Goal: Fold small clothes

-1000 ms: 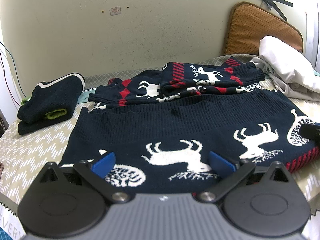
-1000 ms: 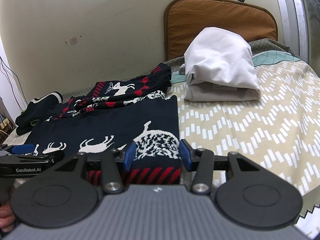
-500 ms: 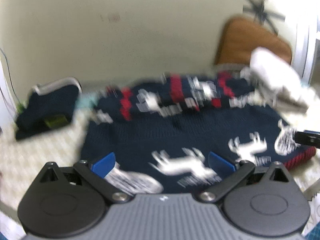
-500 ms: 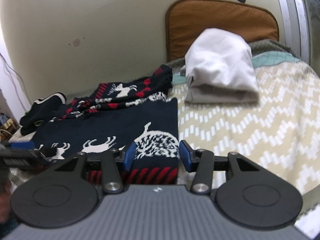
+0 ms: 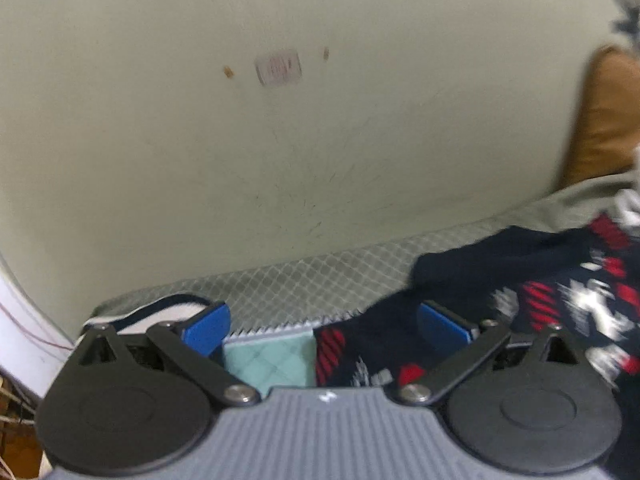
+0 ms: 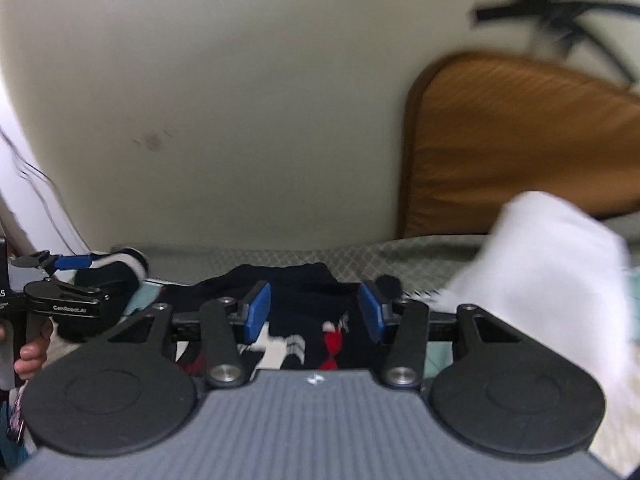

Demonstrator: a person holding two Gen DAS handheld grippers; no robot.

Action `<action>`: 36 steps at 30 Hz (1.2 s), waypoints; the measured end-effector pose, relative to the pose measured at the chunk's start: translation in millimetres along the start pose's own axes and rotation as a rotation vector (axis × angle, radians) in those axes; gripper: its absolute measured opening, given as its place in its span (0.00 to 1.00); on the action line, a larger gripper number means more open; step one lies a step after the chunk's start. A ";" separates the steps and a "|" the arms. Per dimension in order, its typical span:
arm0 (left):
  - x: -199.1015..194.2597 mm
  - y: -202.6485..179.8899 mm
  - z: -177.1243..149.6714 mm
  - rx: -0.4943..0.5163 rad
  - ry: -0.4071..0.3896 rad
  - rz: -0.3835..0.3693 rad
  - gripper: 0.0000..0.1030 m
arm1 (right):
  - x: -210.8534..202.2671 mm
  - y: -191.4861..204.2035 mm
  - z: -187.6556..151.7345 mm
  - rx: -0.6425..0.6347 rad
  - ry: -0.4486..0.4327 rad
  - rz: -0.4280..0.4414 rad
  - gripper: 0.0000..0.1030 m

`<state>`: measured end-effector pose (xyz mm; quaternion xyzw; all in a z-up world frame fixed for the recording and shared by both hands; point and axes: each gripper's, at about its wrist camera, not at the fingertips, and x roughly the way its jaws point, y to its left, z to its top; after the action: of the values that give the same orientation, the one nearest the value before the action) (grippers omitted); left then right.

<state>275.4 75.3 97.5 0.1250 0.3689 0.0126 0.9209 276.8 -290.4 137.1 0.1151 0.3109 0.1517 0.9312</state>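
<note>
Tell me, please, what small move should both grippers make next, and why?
Probably lower both onto the sweater and close on its far edge: the left gripper and right gripper are open and empty above it.

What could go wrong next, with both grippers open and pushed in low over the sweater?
The left gripper spans bare bedding and the navy sweater edge, so closing might pinch the bedding too. The right gripper sits near the white folded cloth and could bump it. Both views are blurred, suggesting fast motion and a possible misgrip.
</note>
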 end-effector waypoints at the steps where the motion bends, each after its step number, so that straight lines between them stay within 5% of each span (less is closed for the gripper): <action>1: 17.7 -0.7 5.7 -0.003 0.023 0.002 1.00 | 21.3 0.9 6.6 -0.002 0.031 -0.007 0.50; 9: 109.1 -6.7 11.1 -0.041 0.166 -0.121 0.89 | 151.2 0.9 18.5 0.013 0.217 0.010 0.54; 12: 119.8 -7.5 7.1 -0.044 0.194 -0.216 0.42 | 176.5 6.1 11.0 -0.054 0.258 -0.033 0.57; 13: 118.1 -6.7 5.5 -0.052 0.183 -0.248 0.34 | 179.8 6.3 8.6 -0.067 0.265 -0.028 0.56; 14: 116.3 -7.7 4.2 -0.044 0.173 -0.272 0.16 | 179.9 7.2 7.2 -0.083 0.251 -0.016 0.51; 15: 113.7 -10.2 2.8 -0.029 0.167 -0.277 0.02 | 179.8 10.7 5.8 -0.091 0.256 0.017 0.26; 18: 101.5 -15.7 -0.6 -0.010 0.147 -0.260 0.02 | 167.1 19.9 7.6 -0.090 0.221 0.026 0.14; 27: -38.1 8.3 -24.2 -0.055 -0.127 -0.377 0.02 | 33.0 88.3 -0.7 -0.282 -0.008 0.101 0.13; 31: -96.7 32.1 -67.0 -0.101 -0.205 -0.457 0.04 | -37.6 124.4 -55.2 -0.500 -0.120 0.122 0.13; 36: -130.3 68.8 -113.1 -0.192 -0.206 -0.492 0.11 | -75.5 157.5 -176.1 -0.859 -0.160 0.044 0.13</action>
<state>108.2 151.9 123.4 -0.0555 0.2897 -0.1893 0.9366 78.0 -149.9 89.4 -0.2648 0.1439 0.2778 0.9121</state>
